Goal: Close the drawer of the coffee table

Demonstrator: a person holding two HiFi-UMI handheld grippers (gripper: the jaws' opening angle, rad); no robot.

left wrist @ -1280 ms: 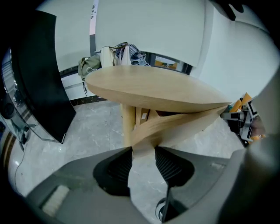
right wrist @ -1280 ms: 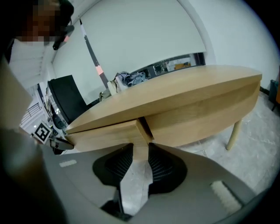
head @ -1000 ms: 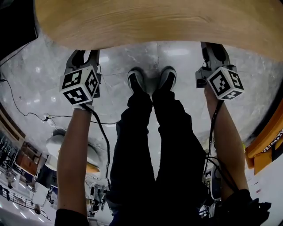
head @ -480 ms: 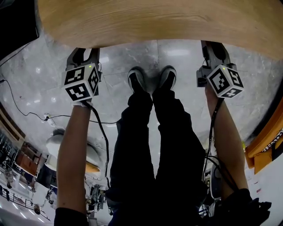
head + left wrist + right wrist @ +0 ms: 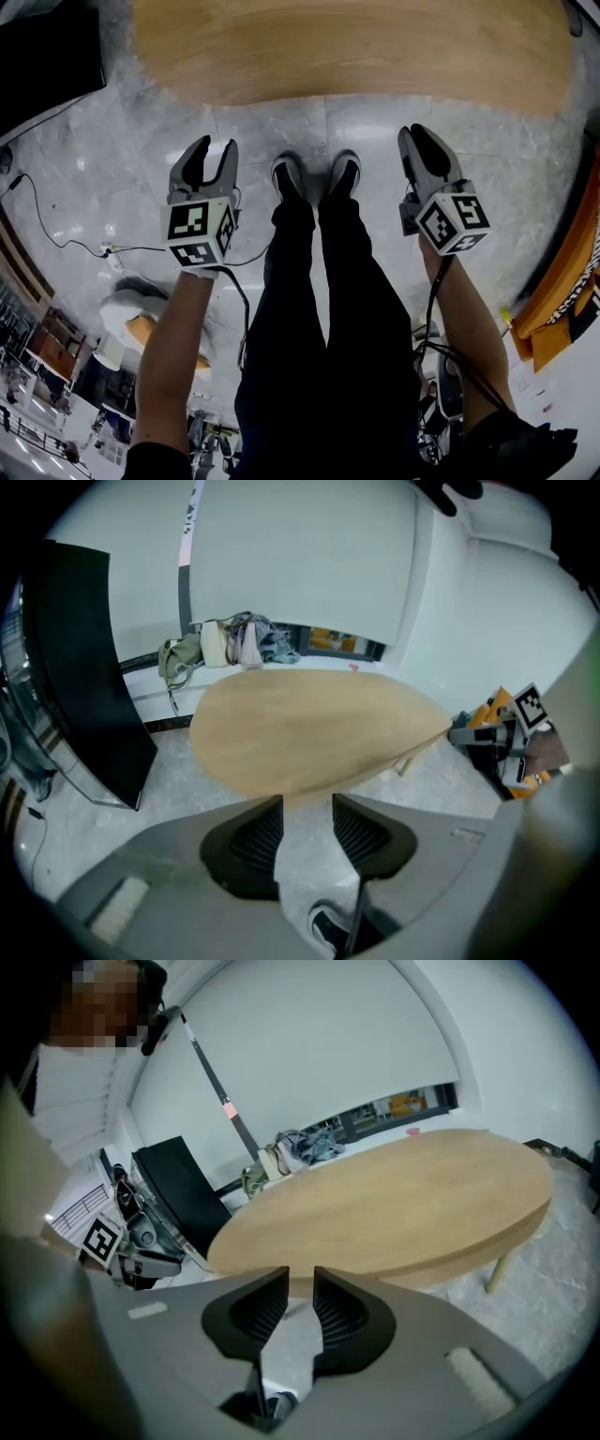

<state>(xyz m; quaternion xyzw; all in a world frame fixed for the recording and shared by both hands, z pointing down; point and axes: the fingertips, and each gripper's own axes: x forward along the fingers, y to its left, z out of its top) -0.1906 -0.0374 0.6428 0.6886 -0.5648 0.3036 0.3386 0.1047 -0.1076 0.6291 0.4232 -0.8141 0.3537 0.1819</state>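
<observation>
Presently, the marble floor (image 5: 112,178) fills most of the head view, and the coffee table (image 5: 347,47) lies straight ahead of both claws, its oval wooden surface running with the long axis left to right. No view shows the drawer. I judge that its front sits under the near rim, so I cannot confirm whether it stands open or pushed home.

Both claws are held above the floor, short of that near rim, with a strip of bare floor between tips and edge. Neither is clearly nearer; they flank my shoes (image 5: 317,173) about evenly.

A black panel (image 5: 47,56) stands off the table's left end, well apart. One pale table leg (image 5: 502,1269) shows in the right gripper view, off to its right.

- Left claw (image 5: 216,146): spread wide, nothing between the pads.
- Right claw (image 5: 418,137): narrower and closing, nothing between the pads.

Room to move forward is open on both sides.
</observation>
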